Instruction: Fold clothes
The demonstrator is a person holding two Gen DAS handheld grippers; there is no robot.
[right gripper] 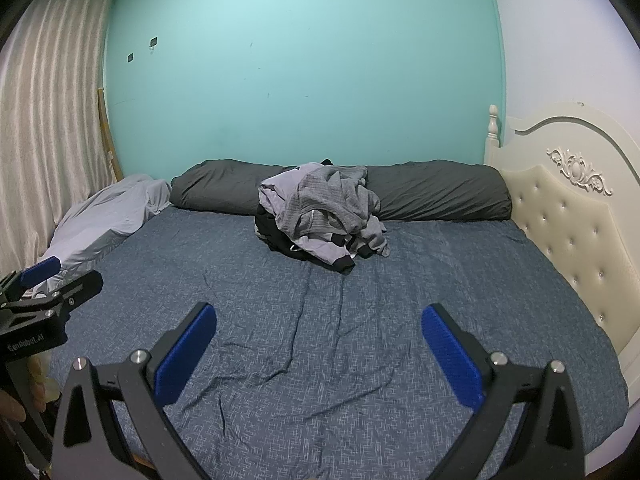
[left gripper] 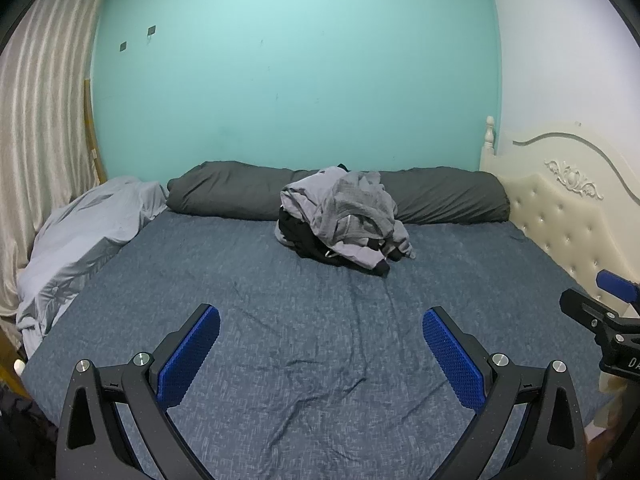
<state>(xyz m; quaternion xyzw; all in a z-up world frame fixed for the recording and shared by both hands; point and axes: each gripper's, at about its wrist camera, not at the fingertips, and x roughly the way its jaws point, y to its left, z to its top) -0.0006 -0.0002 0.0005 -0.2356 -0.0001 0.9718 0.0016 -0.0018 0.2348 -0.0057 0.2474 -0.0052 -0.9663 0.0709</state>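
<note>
Dim, even indoor light with a cool cast in both views. Teal wall (left gripper: 296, 60) is brightest at top centre and fades downward. Soft shadows only, no hard glare. Strong fisheye bending: curtain (left gripper: 44, 120) and headboard (right gripper: 568, 208) bow at the edges, with black corners. Bedsheet (right gripper: 360, 320) looks grainy, and focus is slightly soft.

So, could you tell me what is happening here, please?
A person holds a gripper in each hand over a bed. The left gripper and right gripper are both open and empty. The pile of clothes lies crumpled at the far side by a dark pillow, untouched; folding has not begun.
</note>
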